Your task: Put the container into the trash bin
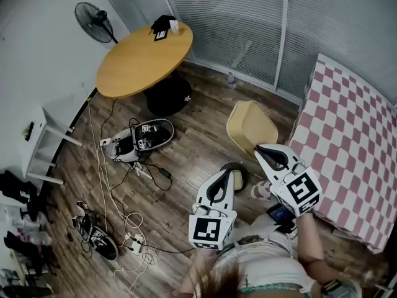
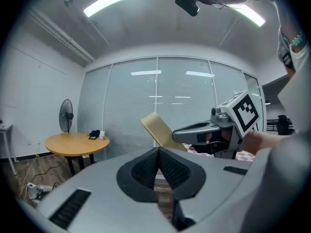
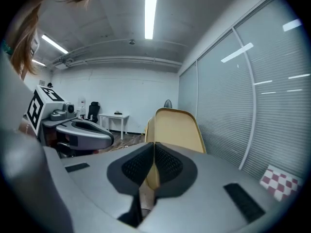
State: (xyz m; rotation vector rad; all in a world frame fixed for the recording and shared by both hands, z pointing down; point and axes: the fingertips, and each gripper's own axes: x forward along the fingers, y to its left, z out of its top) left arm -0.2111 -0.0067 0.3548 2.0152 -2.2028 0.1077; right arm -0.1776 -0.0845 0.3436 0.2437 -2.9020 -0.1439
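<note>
A tan, shell-like container point(image 1: 251, 126) hangs in the air over the wooden floor, tilted. My right gripper point(image 1: 263, 151) is shut on its near edge. In the right gripper view the container point(image 3: 177, 130) rises just past the closed jaws of the right gripper point(image 3: 151, 147), with its edge between the pads. My left gripper point(image 1: 222, 177) is beside it at the left, shut and empty. In the left gripper view its pads point(image 2: 146, 166) meet with nothing between them. A dark round bin-like thing point(image 1: 239, 174) stands on the floor between the two grippers, partly hidden.
A round wooden table point(image 1: 144, 58) and a standing fan point(image 1: 93, 20) are at the back left. A pink checked cloth point(image 1: 347, 141) covers a surface at the right. Cables, a power strip point(image 1: 133, 241) and an open case point(image 1: 141, 138) lie on the floor at the left.
</note>
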